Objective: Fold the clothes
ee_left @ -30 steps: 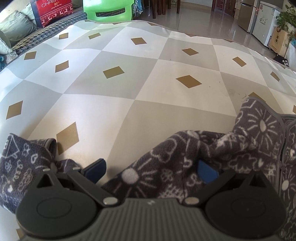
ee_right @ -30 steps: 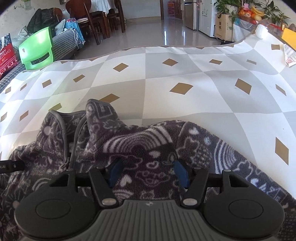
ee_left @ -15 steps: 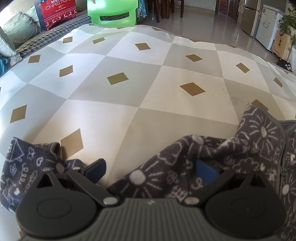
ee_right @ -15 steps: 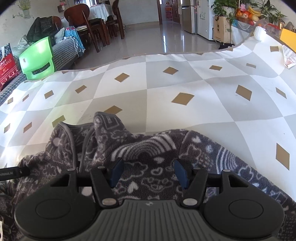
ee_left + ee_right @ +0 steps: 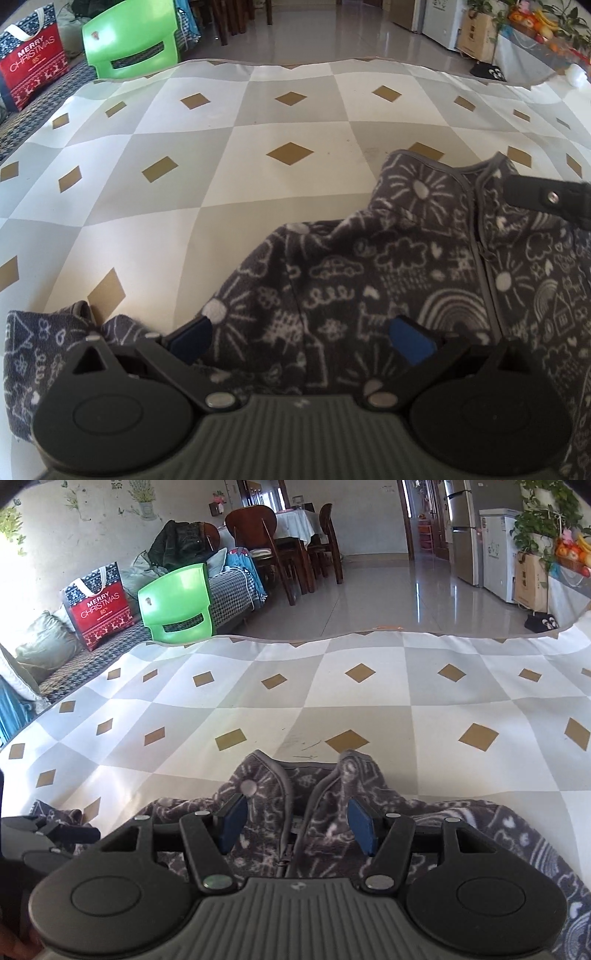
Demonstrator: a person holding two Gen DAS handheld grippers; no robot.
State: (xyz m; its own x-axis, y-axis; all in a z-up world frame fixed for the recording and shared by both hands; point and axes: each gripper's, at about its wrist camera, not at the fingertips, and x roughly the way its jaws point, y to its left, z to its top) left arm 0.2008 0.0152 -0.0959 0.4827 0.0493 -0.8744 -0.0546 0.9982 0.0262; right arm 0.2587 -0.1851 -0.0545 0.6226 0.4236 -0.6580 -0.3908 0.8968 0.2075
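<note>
A grey fleece jacket (image 5: 406,258) with white doodle print lies zip-up on the checked tablecloth (image 5: 221,166). Its collar (image 5: 295,775) points to the far side, and one sleeve (image 5: 37,332) trails off to the left. My left gripper (image 5: 301,339) hovers over the jacket's left chest, open wide, its blue pads apart with only flat fabric below them. My right gripper (image 5: 295,823) hangs above the collar and zip, open about halfway with nothing pinched between its pads. One finger of the right gripper (image 5: 546,199) shows at the right edge of the left wrist view.
The tablecloth (image 5: 369,709) stretches far beyond the jacket to its wavy far edge. Past that edge stand a green plastic chair (image 5: 177,605), a red Christmas bag (image 5: 99,609) on a sofa, dark dining chairs (image 5: 258,535) and a fridge (image 5: 461,528).
Both grippers have risen and tilted up, so more of the room shows. The left one has shifted right over the jacket's chest, the right one left toward the collar. Jaw widths look unchanged.
</note>
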